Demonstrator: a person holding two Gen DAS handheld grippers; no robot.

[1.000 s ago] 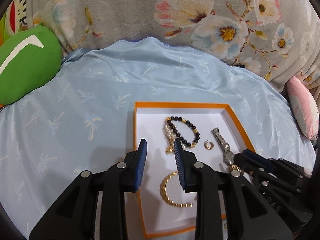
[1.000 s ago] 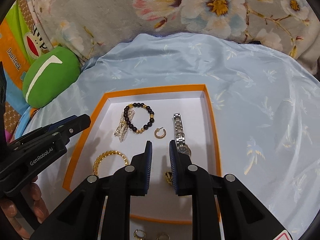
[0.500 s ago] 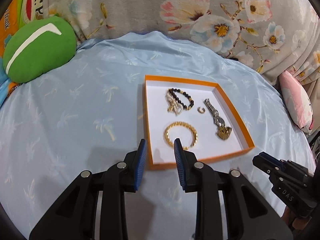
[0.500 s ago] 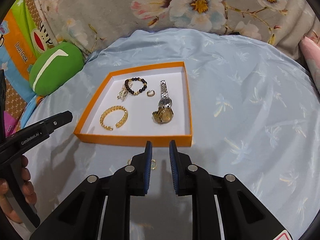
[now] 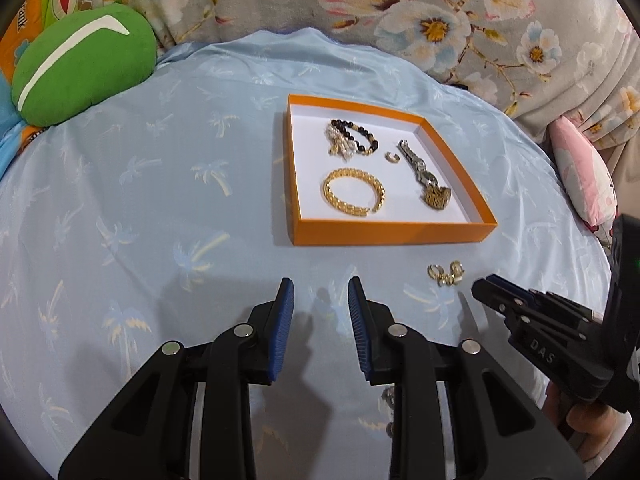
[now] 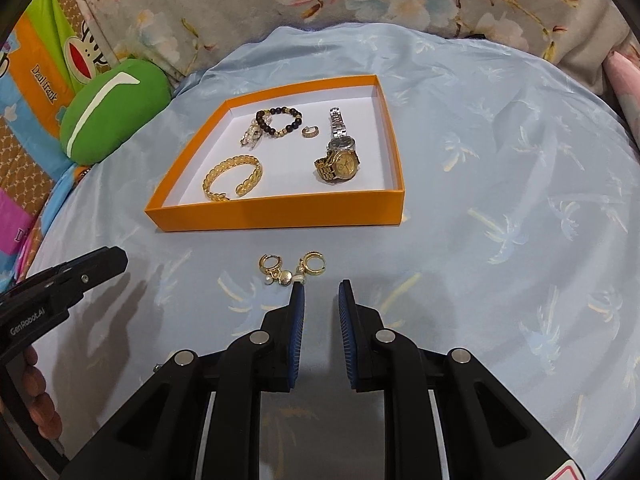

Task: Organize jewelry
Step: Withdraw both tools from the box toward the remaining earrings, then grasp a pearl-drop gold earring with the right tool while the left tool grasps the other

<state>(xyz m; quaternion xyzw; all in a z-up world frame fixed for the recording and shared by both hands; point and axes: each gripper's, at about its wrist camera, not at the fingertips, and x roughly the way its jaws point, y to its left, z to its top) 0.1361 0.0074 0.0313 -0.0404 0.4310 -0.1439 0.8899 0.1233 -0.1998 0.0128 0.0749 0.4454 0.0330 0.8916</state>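
- Two gold hoop earrings with little pearl bits lie on the blue cloth, just in front of the orange box and not inside it.
- Inside the box I see a gold cuff bracelet, a dark bead bracelet, a small pearl piece touching the beads, one tiny ring-like hoop, a silver watch and a gold watch — the two watches touch each other.
- Nothing lies between my jaws and the earrings; the tip of my right gripper's left finger is just beside the pearl bits, and I cannot tell if it touches them.
- A green cushion sits well off to the left of the box, at the edge of the cloth.
- Behind it is a bright cartoon sheet with orange, green and blue.
- Grey fabric with big flowers runs along the back, and something pink pokes in at the right.
- The blue cloth has pale palm trees on it and a few soft wrinkles.
- My left gripper hangs over bare cloth with a small gap between its blue pads — it grips nothing.
- My right gripper's pads are even closer, nearly pressed together, with nothing between them.
- A person's fingers show under each handle.
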